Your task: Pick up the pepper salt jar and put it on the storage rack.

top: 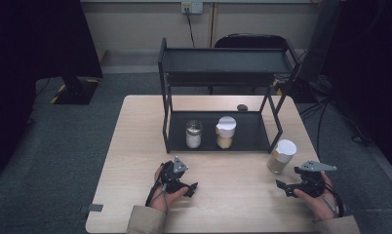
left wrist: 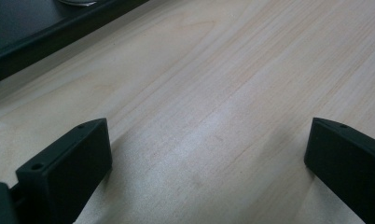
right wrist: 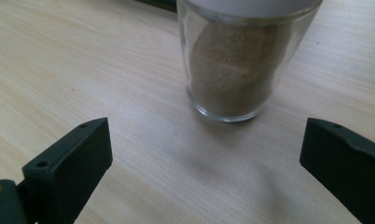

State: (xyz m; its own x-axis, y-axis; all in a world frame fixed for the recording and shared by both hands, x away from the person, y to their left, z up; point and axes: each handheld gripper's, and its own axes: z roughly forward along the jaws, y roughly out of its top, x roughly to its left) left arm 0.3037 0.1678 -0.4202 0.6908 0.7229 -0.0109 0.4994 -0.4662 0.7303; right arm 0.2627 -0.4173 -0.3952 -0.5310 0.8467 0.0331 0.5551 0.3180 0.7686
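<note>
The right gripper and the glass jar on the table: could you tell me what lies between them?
Nothing: bare wooden table separates the open right gripper from the jar, as the right gripper view shows.

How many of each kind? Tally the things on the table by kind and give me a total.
Jars with a white lid: 2, one on the rack's lower shelf, one on the bare table
Jars with a clear glass top: 1
Black two-tier racks: 1
Small dark objects behind the rack: 1
Total: 5

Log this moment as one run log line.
left gripper open, idle | right gripper open, facing jar on table | rack holds two jars
</note>
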